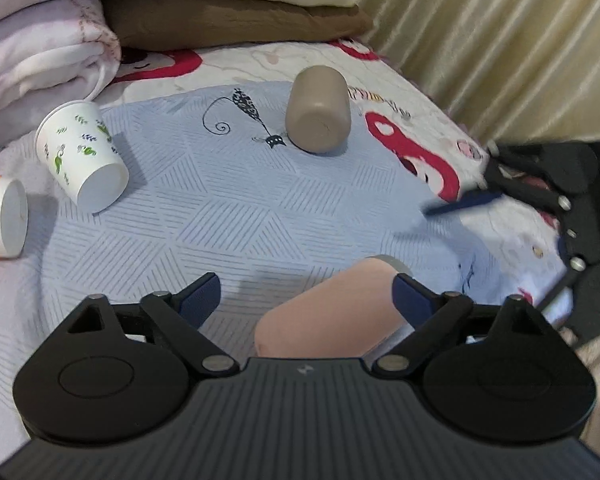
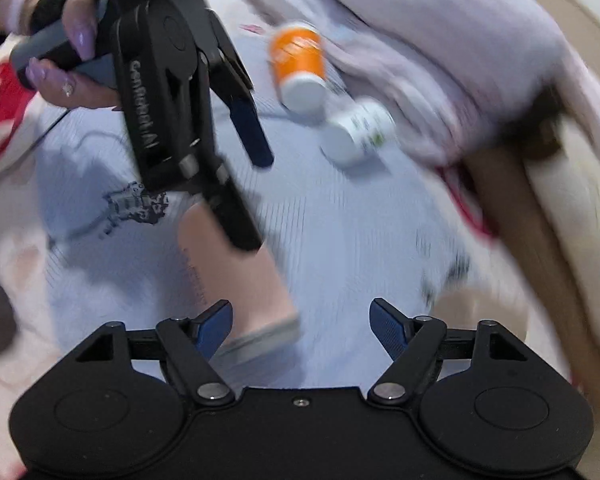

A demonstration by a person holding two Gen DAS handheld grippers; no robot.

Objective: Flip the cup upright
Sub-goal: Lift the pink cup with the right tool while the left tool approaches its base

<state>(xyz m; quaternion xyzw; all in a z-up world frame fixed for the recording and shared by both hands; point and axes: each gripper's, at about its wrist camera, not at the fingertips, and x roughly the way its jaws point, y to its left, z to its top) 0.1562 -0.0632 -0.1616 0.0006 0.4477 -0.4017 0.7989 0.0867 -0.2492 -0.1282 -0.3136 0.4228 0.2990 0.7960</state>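
A pink cup (image 1: 332,316) lies on its side on the light blue mat (image 1: 220,216). My left gripper (image 1: 306,296) is open, and the cup lies between its fingers, against the right one. In the right wrist view the pink cup (image 2: 236,280) lies just ahead of my open right gripper (image 2: 302,324), with its rim near the left finger. The left gripper (image 2: 220,160) reaches down over the cup from the upper left. The right gripper (image 1: 532,196) shows blurred at the right edge of the left wrist view.
A tan cup (image 1: 318,114), a white leaf-print cup (image 1: 82,156) and an orange cup (image 1: 0,216) lie on their sides on the mat. Folded blankets (image 1: 40,52) and pillows (image 1: 236,16) are stacked behind. A curtain (image 1: 520,40) hangs at the right.
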